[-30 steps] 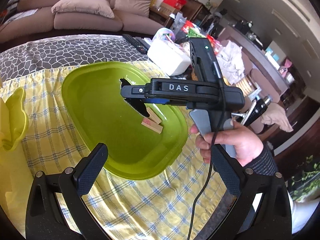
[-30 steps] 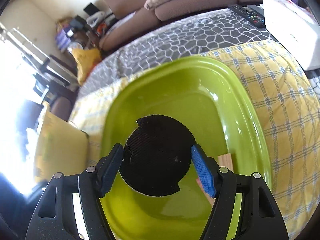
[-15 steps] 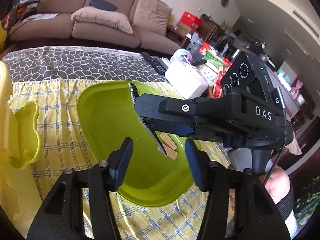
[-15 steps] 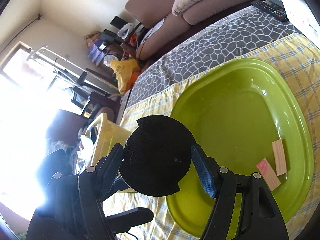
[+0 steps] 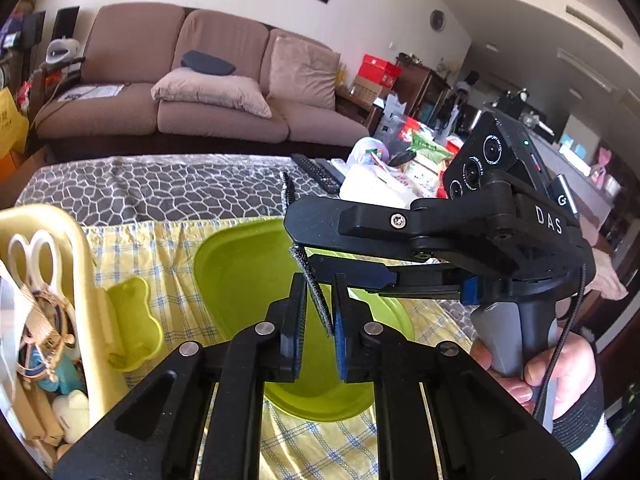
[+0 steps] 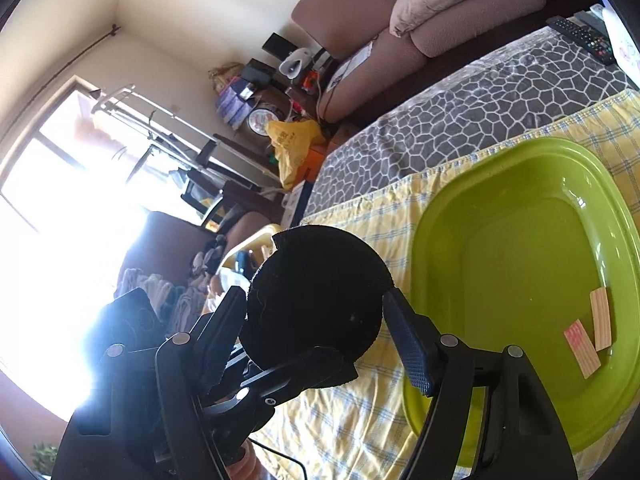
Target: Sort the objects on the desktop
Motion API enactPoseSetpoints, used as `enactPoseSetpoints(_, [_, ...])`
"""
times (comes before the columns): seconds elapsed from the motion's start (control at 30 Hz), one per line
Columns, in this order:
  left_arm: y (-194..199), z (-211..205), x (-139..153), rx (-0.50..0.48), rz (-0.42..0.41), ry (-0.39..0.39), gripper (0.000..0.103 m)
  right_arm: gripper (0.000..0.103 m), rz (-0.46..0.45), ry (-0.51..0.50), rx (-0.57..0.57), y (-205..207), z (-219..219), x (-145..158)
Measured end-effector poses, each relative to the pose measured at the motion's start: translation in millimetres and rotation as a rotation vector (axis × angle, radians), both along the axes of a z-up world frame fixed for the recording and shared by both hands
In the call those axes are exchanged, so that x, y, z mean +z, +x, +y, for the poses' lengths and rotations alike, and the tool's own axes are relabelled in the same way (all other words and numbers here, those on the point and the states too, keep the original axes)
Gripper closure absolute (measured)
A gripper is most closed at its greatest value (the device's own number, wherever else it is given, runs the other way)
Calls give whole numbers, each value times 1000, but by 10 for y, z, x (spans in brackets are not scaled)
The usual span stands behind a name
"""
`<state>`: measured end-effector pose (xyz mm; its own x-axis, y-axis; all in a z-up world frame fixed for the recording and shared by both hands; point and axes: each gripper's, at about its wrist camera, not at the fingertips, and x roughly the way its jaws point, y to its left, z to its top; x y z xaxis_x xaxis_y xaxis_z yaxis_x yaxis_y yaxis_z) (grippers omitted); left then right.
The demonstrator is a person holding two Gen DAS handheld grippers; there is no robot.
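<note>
Handover risk: the right hand-held gripper [image 6: 316,320] spans the black disc [image 6: 316,296] above the table while the left hand-held gripper [image 5: 318,320] is closing on its edge; either letting go early drops it.

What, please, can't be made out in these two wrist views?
- Left wrist: whether the jaws of the left gripper, closing, already press the black disc between them.
- Left wrist: much of the green tray, behind the right gripper.
- Right wrist: most of the yellow basket, behind the disc; window glare whites out that side.
</note>
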<state>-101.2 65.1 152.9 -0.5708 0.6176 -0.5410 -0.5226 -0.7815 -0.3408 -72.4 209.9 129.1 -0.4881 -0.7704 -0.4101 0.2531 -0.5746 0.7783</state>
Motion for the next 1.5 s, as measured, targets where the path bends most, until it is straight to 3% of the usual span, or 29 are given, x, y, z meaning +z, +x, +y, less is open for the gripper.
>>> enactPoseSetpoints(0.13, [20, -206, 131, 24, 18, 32, 98, 29, 31, -38, 4, 16, -90, 185])
enactPoseSetpoints(0.3, [-41, -573, 136, 34, -18, 136, 100, 24, 54, -27, 31, 3, -330, 302])
enactPoseSetpoints(0.53, [7, -996, 259, 66, 16, 117, 100, 24, 77, -33, 67, -53, -687, 385])
enactPoseSetpoints(0.73, [87, -1508, 320, 160, 59, 93, 100, 24, 106, -59, 118, -104, -1056, 437])
enactPoseSetpoints(0.9, [110, -1751, 318, 262, 93, -66, 100, 24, 94, -31, 148, -156, -1349, 361])
enactPoseSetpoints(1.03, [80, -1626, 234, 320, 100, -329, 100, 24, 89, 34, 137, -171, -1408, 298])
enactPoseSetpoints(1.13, [44, -1440, 84, 305, 72, -452, 100, 24, 86, 67, 118, -184, -1382, 258])
enactPoseSetpoints(1.23, [26, -1225, -41, 314, 93, -604, 100, 25, 82, 91, 100, -192, -1371, 239])
enactPoseSetpoints(1.4, [0, -940, -167, 300, 136, -739, 99, 25, 84, 135, 94, -186, -1390, 230])
enactPoseSetpoints(1.5, [4, -802, -278, 274, 139, -797, 85, 24, 80, 148, 91, -184, -1381, 212])
